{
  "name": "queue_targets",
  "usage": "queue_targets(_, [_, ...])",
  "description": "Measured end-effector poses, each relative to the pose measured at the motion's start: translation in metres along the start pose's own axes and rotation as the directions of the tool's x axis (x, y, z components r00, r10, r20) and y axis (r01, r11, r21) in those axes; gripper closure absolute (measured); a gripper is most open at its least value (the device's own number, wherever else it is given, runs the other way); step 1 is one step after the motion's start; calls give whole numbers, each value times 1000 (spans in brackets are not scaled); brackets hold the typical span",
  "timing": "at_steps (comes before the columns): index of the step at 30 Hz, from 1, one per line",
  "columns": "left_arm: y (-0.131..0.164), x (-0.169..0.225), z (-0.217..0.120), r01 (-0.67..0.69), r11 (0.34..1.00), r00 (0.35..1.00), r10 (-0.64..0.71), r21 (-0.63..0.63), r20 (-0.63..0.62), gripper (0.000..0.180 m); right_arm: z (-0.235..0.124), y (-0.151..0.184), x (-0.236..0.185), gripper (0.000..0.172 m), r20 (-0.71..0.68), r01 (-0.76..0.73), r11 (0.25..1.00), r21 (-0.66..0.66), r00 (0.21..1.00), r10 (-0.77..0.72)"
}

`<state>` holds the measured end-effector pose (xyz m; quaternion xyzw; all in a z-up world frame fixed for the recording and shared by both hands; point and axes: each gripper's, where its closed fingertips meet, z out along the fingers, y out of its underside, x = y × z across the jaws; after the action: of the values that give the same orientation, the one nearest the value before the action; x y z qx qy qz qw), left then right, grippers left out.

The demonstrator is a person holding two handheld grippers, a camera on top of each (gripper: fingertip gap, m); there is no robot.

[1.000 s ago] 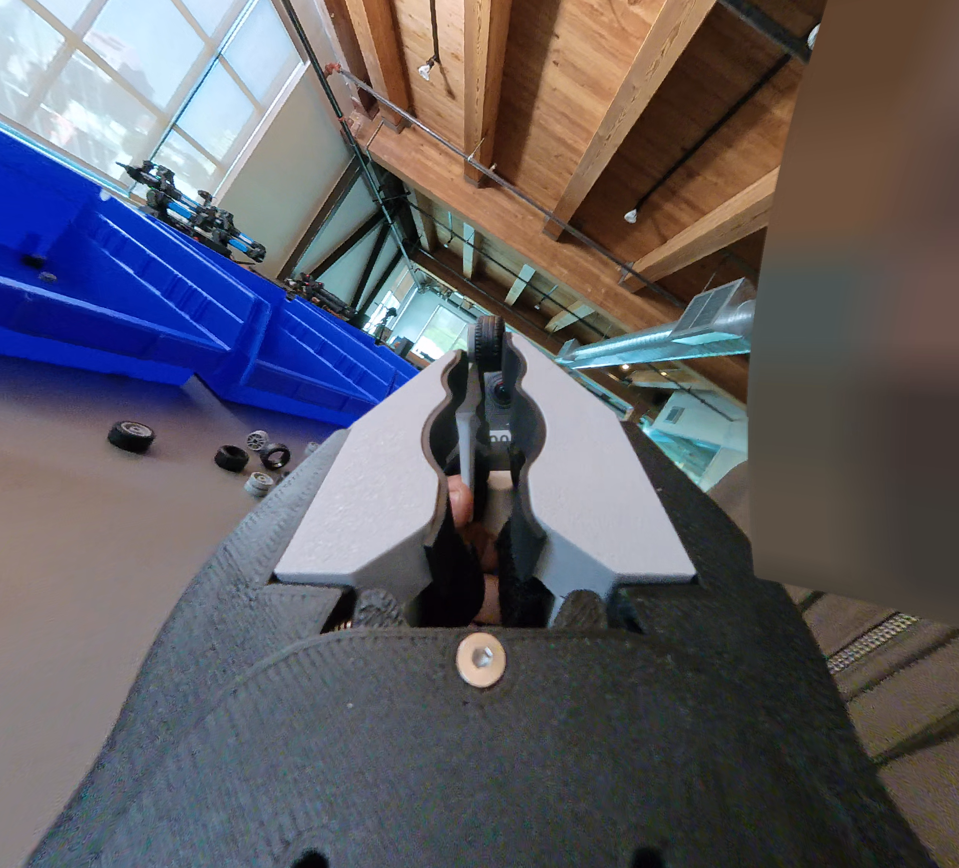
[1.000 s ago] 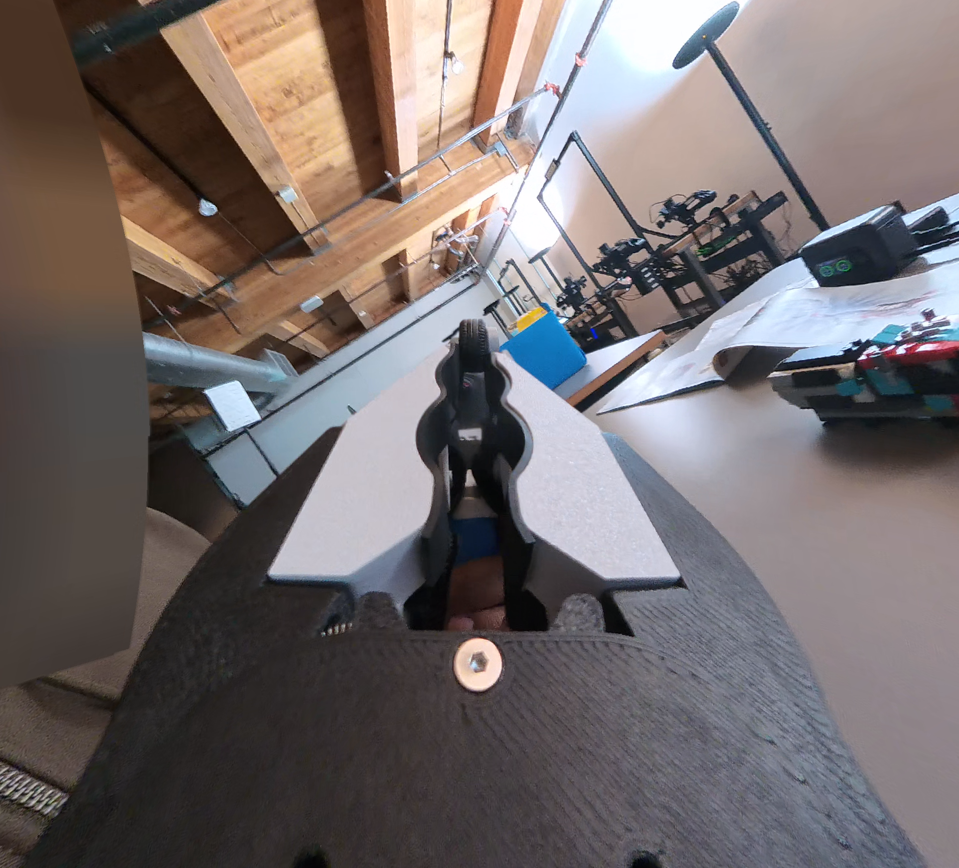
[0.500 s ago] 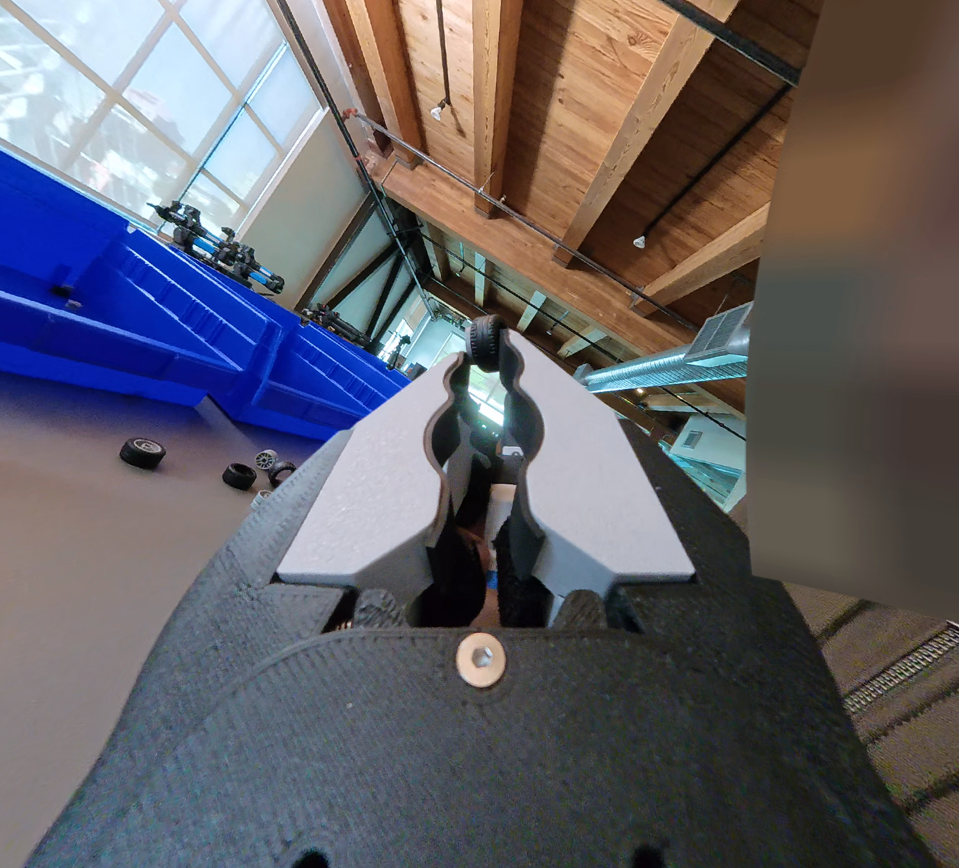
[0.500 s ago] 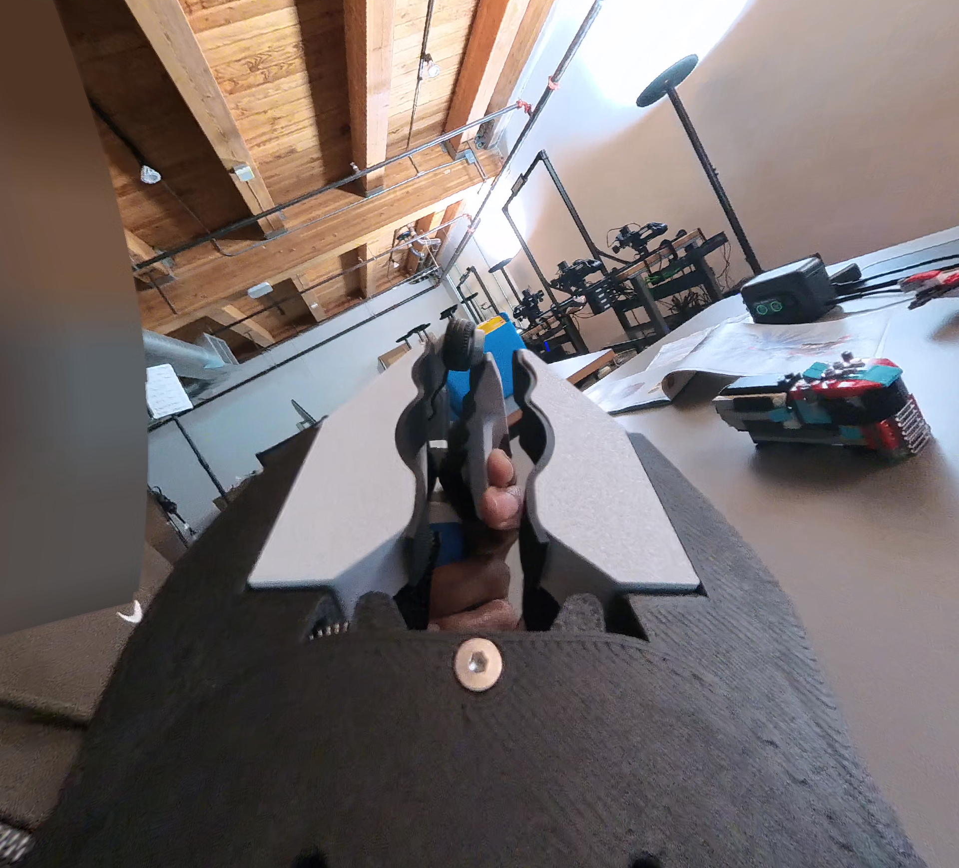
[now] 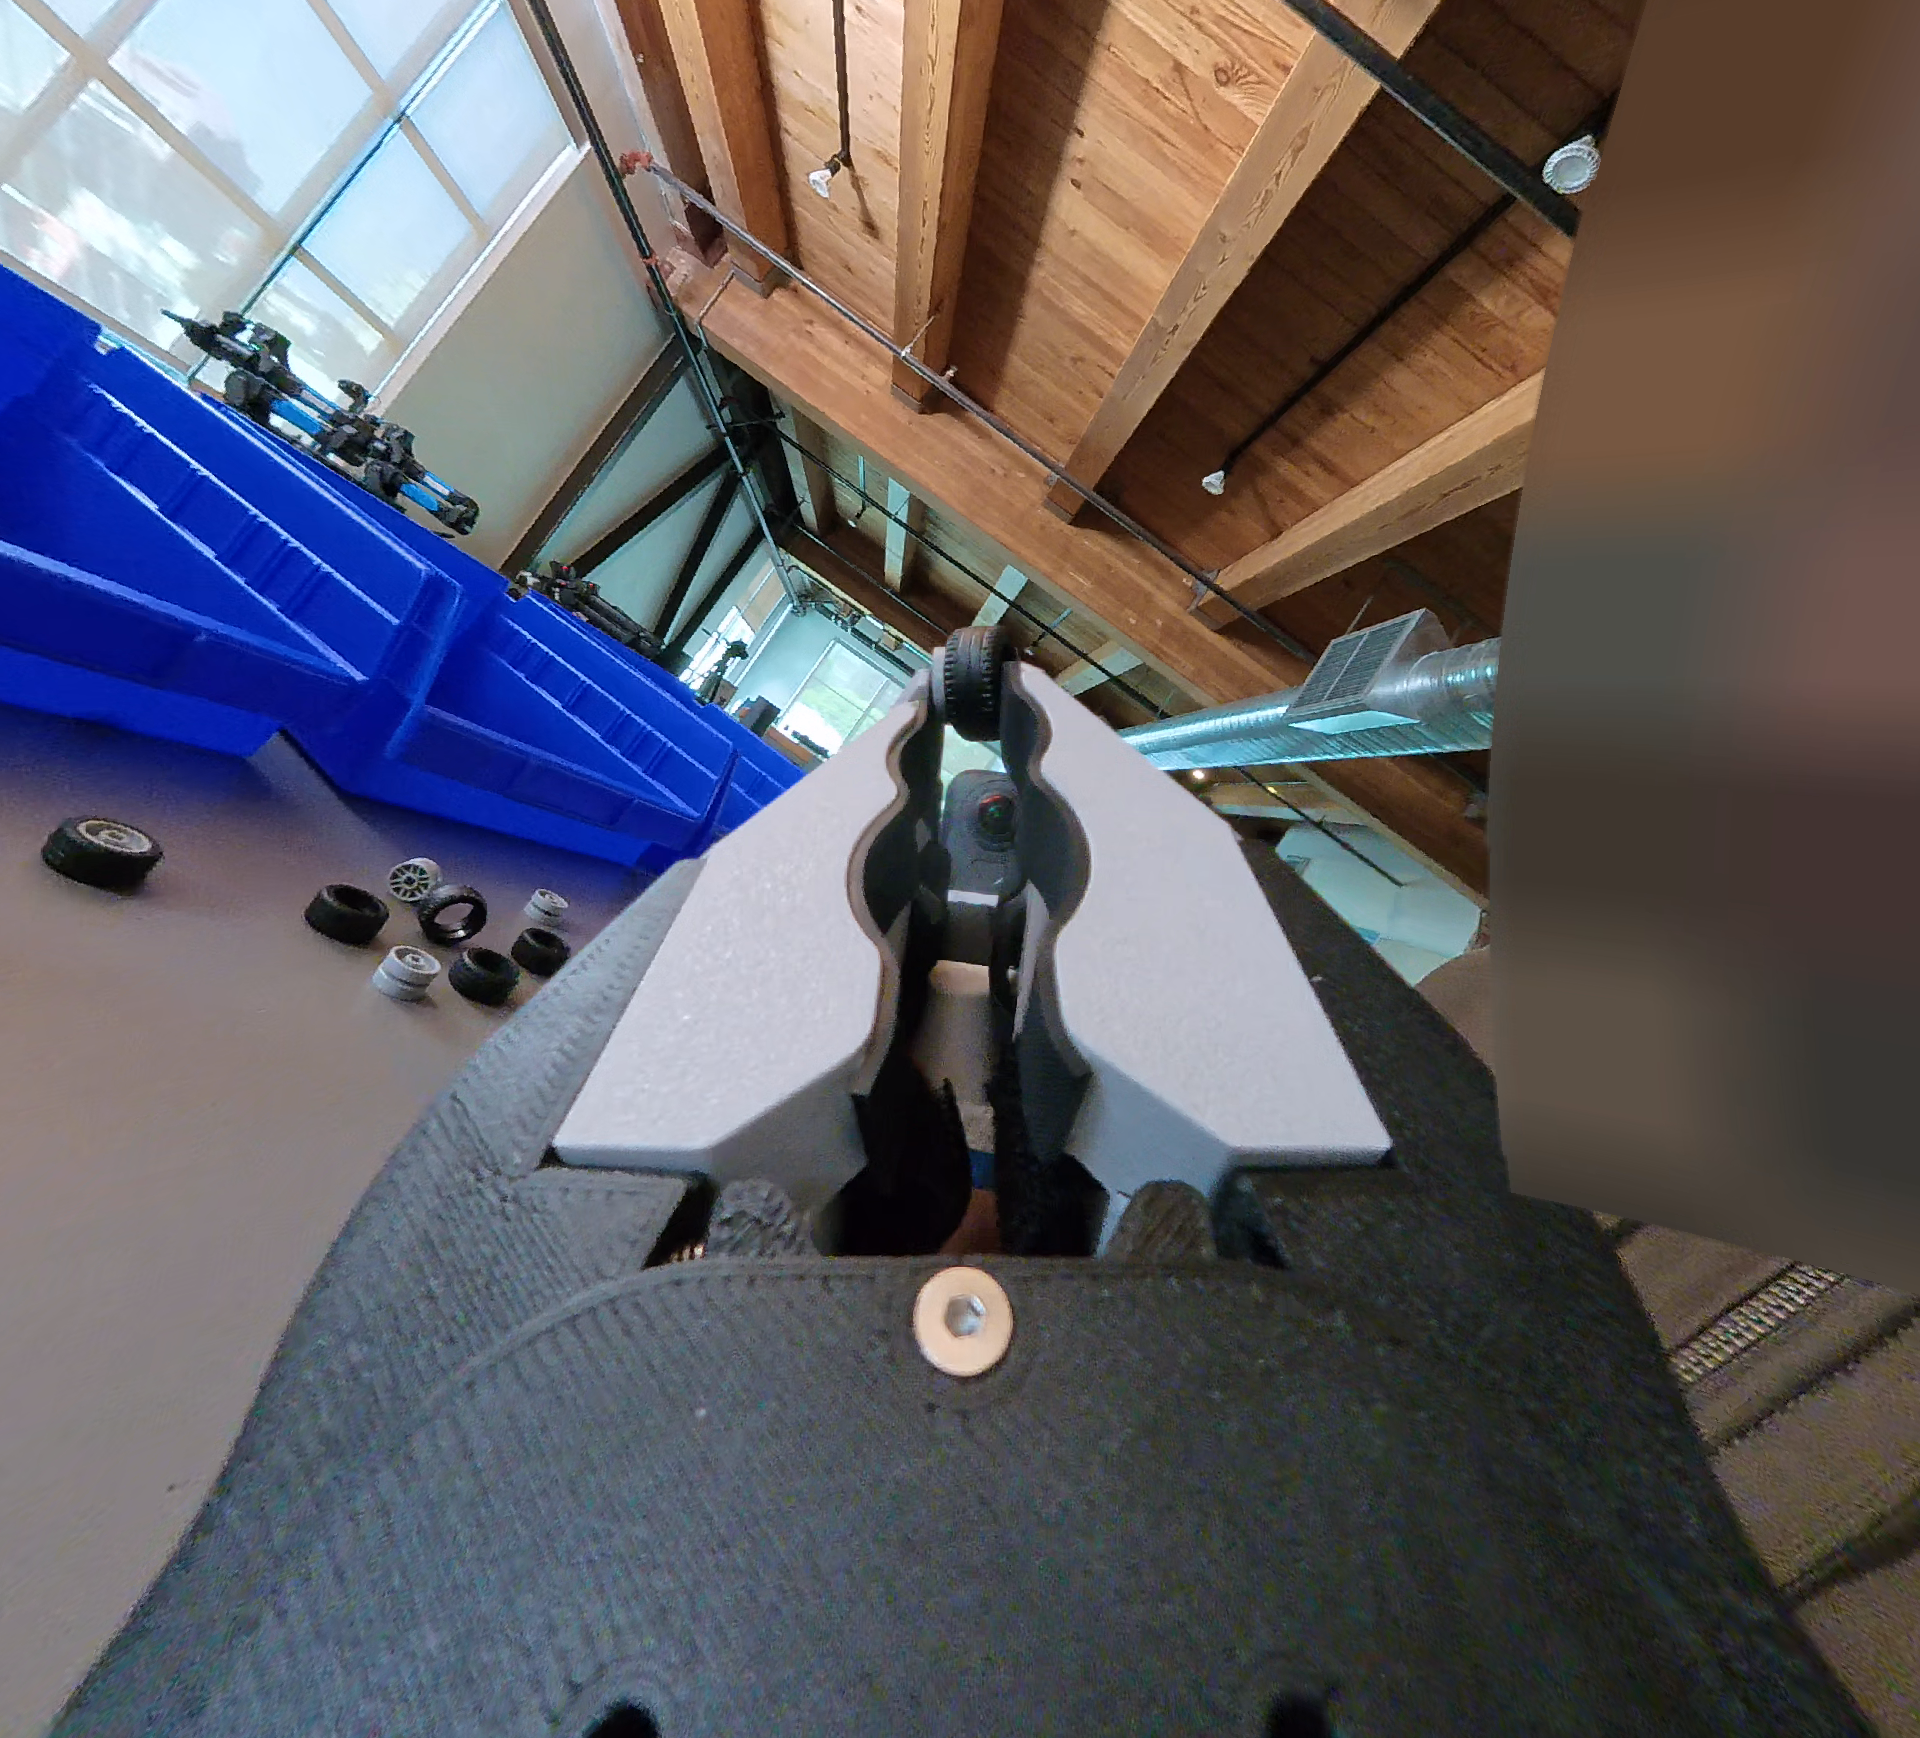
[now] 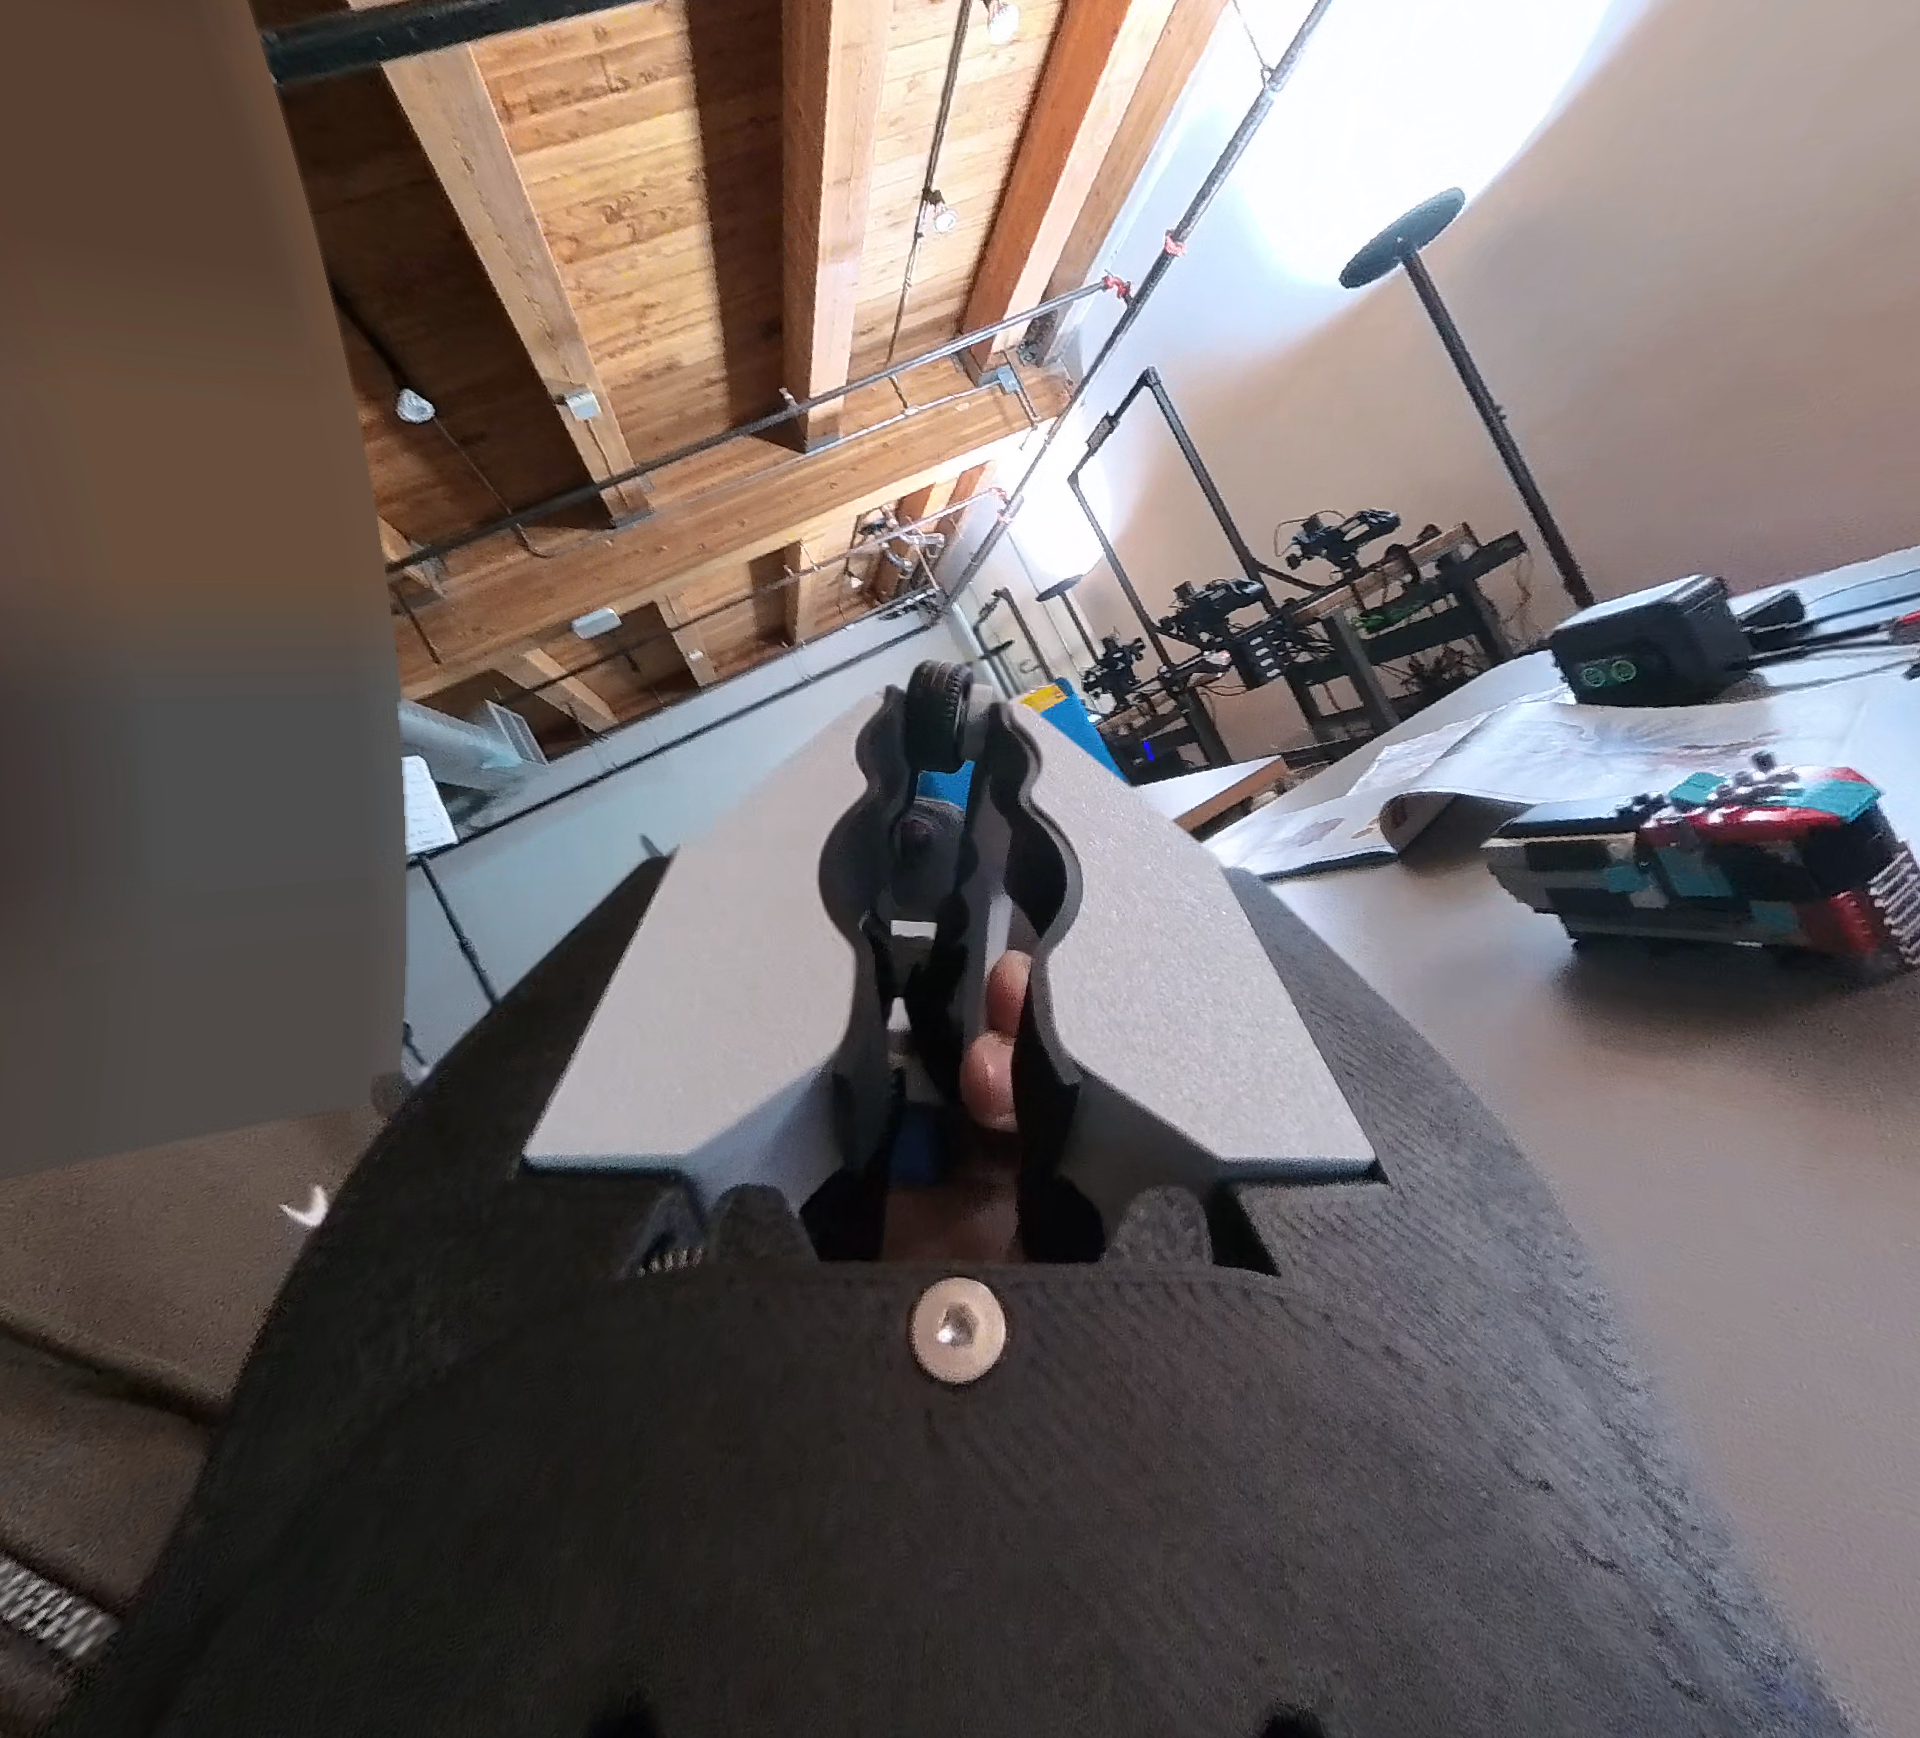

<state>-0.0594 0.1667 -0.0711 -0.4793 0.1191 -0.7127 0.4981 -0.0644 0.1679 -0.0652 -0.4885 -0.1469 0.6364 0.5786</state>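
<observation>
Grey-brown worktop (image 5: 187, 1169), busy on both sides.
Blue bins (image 5: 312, 649) at ten o'clock with loose small wheels (image 5: 447, 919) just before them; at three o'clock a brick-built truck (image 6: 1704, 867), an open booklet (image 6: 1558, 753), a black box (image 6: 1652, 639).

Loose wheels (image 5: 436, 925) on table (image 5: 208, 1169) before bins (image 5: 312, 649), w/ one wheel (image 5: 977, 682) btwn fingers (image 5: 1023, 722)

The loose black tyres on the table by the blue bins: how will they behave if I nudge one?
The loose black tyres lie flat, so they would probably slide; tipped on edge, likely roll. They look small and light, perhaps rubbery and grippy on the table.
</observation>
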Motion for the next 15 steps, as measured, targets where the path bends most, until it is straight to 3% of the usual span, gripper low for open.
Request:
queue_targets(9, [2, 0, 1, 114, 993, 992, -113, 17, -54, 166, -3, -1, 1, 157, 70, -175, 984, 27, 982, 173])
queue_targets(15, [2, -2, 0, 179, 983, 981, -176, 28, -75, 166, -3, 0, 3, 157, 78, -216, 976, 29, 974, 214])
